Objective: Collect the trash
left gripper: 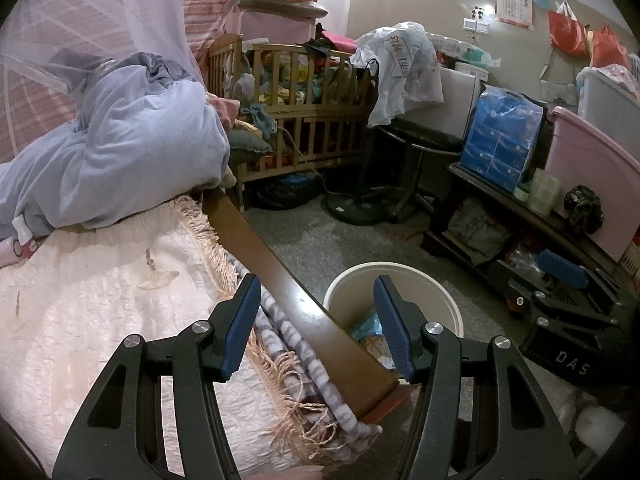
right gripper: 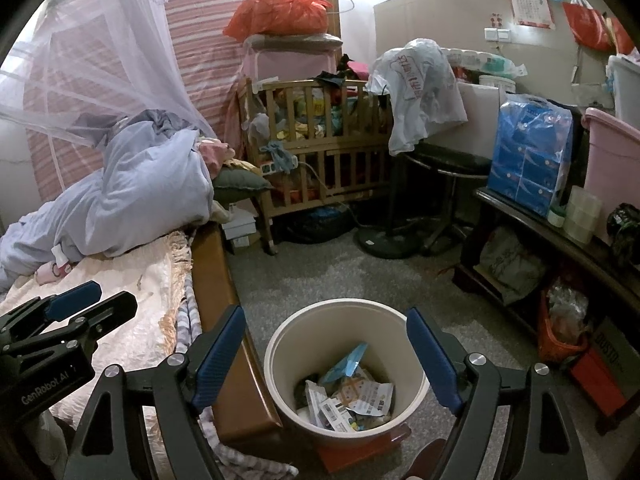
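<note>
Cluttered bedroom, seen from two hand-held grippers. Lower centre of the right wrist view: right gripper (right gripper: 326,354), blue pads spread wide with nothing between them, poised above a cream trash bin (right gripper: 416,364) on the grey floor. Inside the bin, at the bottom: crumpled wrappers (right gripper: 352,398), among them a light blue packet and printed white paper. Just left of the bin, touching or nearly so: brown wooden bed rail (right gripper: 224,344), with a fringed pale bedspread (right gripper: 132,300) beyond it. Lower left of that view: left gripper (right gripper: 90,300), seen from the side over the bedspread.

Lower centre of the left wrist view: left gripper (left gripper: 316,324), jaws parted about halfway and empty, hanging over the bed's corner with the rail running between the pads and the bin (left gripper: 436,280) partly hidden behind the right pad. Far right of that view: right gripper (left gripper: 568,276), seen side-on.

Upper left in both views: heaped lilac duvet (right gripper: 152,184) under a sheer mosquito net (right gripper: 100,60). Centre background: wooden cot (right gripper: 320,148) stuffed with clothes, red bag (right gripper: 280,12) stacked above, black stool (right gripper: 444,160) and blue tissue pack (right gripper: 528,152) to the right.
</note>
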Available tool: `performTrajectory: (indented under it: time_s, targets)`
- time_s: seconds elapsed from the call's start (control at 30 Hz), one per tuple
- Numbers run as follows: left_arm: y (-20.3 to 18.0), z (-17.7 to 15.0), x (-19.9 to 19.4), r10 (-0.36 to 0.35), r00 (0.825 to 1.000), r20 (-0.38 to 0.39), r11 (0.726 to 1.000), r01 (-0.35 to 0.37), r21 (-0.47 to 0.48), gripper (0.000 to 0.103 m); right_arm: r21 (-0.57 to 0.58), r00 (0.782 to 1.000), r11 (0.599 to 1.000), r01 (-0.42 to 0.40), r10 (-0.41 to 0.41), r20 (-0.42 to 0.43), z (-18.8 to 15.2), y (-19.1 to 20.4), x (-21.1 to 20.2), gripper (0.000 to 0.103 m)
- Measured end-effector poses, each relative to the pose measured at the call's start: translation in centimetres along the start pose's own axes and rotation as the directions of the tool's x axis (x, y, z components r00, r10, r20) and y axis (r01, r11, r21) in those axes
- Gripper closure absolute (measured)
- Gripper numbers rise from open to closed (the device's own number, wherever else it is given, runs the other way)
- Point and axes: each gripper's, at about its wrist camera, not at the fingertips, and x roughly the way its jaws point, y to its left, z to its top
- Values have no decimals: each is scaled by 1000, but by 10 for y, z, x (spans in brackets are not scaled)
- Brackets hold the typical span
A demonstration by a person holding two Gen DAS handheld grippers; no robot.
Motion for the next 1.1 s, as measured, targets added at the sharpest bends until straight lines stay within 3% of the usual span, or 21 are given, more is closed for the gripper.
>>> performTrajectory:
  time_s: [1.1]
  targets:
    - [2, -7, 7, 0, 1000, -17, 1000, 0, -11, 46, -4, 1000, 1000, -2, 2, -28, -11, -4, 14, 18]
